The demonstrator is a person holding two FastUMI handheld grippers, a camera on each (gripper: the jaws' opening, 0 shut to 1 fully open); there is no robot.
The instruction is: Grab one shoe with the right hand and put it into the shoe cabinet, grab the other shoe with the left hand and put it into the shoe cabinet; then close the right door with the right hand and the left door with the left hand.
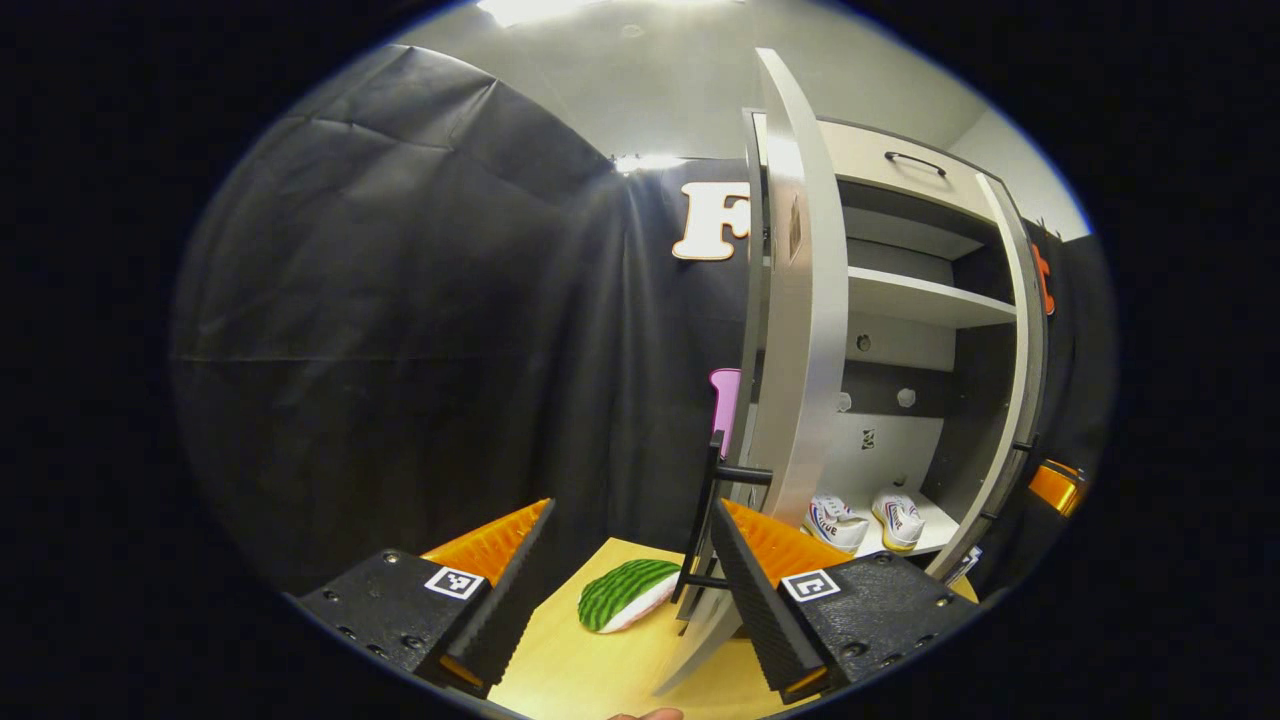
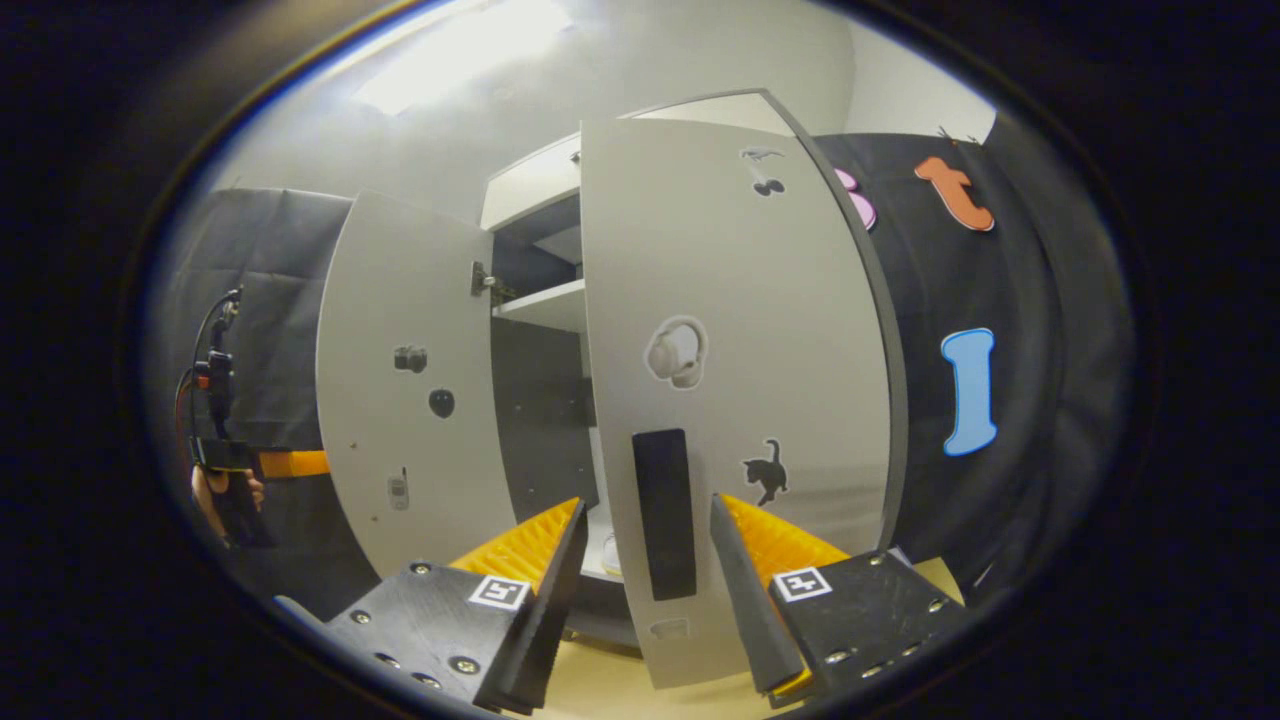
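Shoe cabinet [image 1: 900, 330], landmark: pale carcass on a wood table [image 1: 600, 670].

Pair of shoes [image 1: 865, 520]: both on the cabinet's bottom shelf, side by side. Stowing judged done.

Left door [image 1: 800, 300]: standing wide, seen edge-on, black handle [image 1: 715, 520] at its lower edge. Unclosed.

Right door [image 2: 740, 380]: part-swung toward the cabinet front, a dark gap left at its inner edge; latching looks unfinished, though distortion makes the angle uncertain.

Left gripper [image 1: 630, 580]: jaws apart, empty, just beside the left door's handle.

Right gripper [image 2: 640, 570]: jaws apart, empty, straddling the dark strip [image 2: 665, 515] low on the right door's face; contact unclear.

Watermelon-patterned piece [image 1: 625, 592]: on table before the cabinet.
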